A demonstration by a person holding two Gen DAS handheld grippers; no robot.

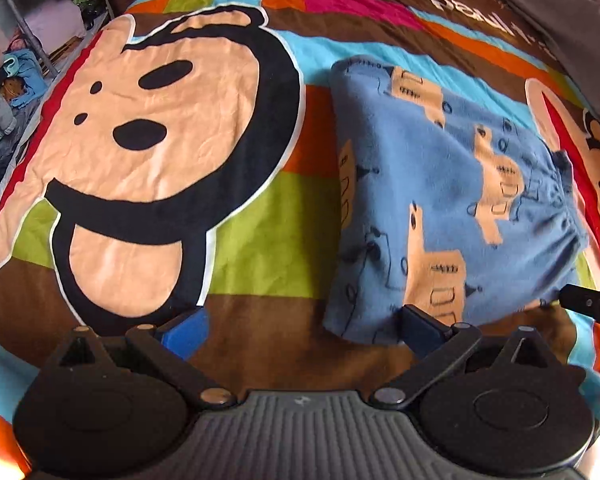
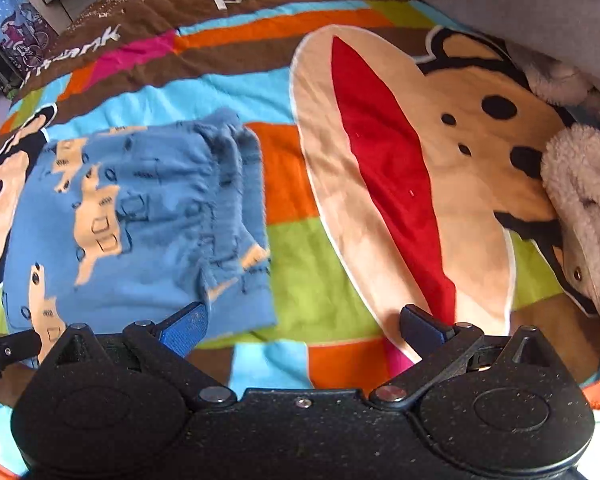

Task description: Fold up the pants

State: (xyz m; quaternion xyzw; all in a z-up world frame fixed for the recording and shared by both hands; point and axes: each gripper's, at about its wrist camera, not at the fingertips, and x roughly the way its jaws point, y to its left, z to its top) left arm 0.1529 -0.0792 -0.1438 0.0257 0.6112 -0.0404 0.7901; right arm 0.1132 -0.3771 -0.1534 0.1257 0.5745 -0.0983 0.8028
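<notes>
Pants (image 1: 440, 200) lie folded into a compact blue stack mid-blanket (image 1: 260, 240), nearer the edge closest to the cameras. Left gripper (image 1: 300, 330) spread wide, pinching nothing; one finger sits at the stack's near edge, contact unclear. Right gripper (image 2: 304, 326) also spread, empty, beside the waistband (image 2: 236, 200) end. Folding looks mostly done; maybe one last fold or tidy left.

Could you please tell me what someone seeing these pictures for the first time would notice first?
The eye goes first to the bright striped cartoon-monkey blanket that fills both views, with a big monkey face at the left of the left wrist view. On it lie the blue fleece pants with tan animal prints, already folded small. The left gripper and right gripper stand open just above the near edge of the pants.
</notes>
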